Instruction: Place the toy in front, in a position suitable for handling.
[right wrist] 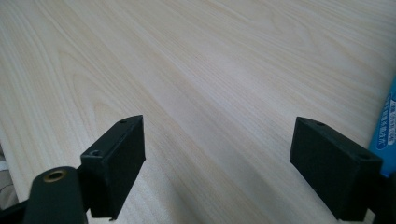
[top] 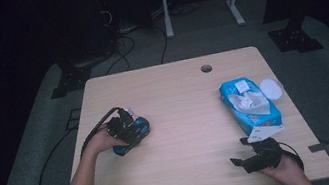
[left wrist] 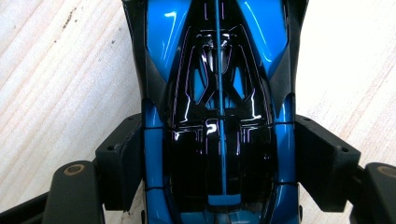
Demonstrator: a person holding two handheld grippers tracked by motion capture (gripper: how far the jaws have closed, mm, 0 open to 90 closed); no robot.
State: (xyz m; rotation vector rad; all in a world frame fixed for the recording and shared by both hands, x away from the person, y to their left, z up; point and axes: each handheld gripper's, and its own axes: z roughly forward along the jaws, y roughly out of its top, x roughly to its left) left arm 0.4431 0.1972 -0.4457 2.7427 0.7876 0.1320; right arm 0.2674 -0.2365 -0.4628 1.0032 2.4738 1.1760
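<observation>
My left gripper (top: 127, 129) had its jaws against both flanks of the blue toy car (left wrist: 217, 116), which sat on the table (top: 185, 134) well to the left of the wipes pack (top: 249, 103). The car's glossy, tapered body was my worry: pads pressing on that sloped shell could have slid off, or squeezed it forward out of the grasp. My right gripper (right wrist: 217, 158) hung released with nothing between its jaws, just before the near end of the wipes pack. I counted one car, one wipes pack, two grippers.
</observation>
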